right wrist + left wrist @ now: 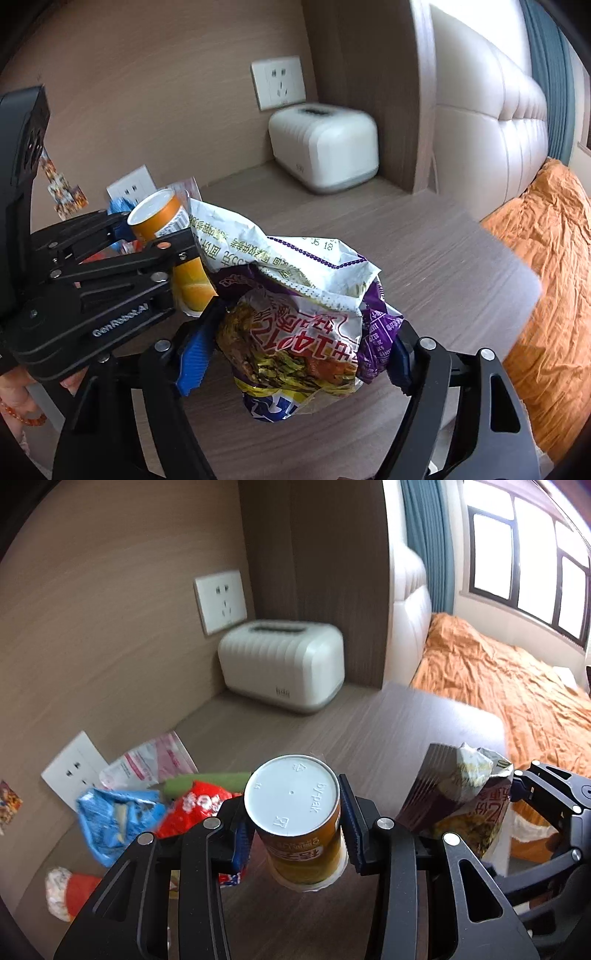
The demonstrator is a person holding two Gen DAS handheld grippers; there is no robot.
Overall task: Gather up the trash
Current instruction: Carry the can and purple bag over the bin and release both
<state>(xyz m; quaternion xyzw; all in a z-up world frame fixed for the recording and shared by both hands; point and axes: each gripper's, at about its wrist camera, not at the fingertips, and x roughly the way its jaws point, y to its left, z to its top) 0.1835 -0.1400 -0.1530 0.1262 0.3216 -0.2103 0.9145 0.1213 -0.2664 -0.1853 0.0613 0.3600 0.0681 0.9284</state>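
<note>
Left wrist view: the left gripper [293, 830] has its blue-padded fingers [352, 821] clenched on an orange cup [299, 823] with a white lid, held clear above the wooden bench [388, 738]. At 9 o'clock of the cup, a blue wrapper [110, 818], a red wrapper [192, 808] and a pink packet [151, 762] lie on the bench near the wall. A white tissue box [282, 664] sits at 12 o'clock. At 3 o'clock, the right gripper carries a crumpled snack bag [458, 794]. Right wrist view: the right gripper [295, 354] grasps the purple and yellow snack bag [299, 328] between its fingers [194, 358], above the bench [424, 251]. At 10 o'clock the left gripper [147, 240] holds the cup [166, 221]; an orange bed [546, 258] lies at 3 o'clock.
</note>
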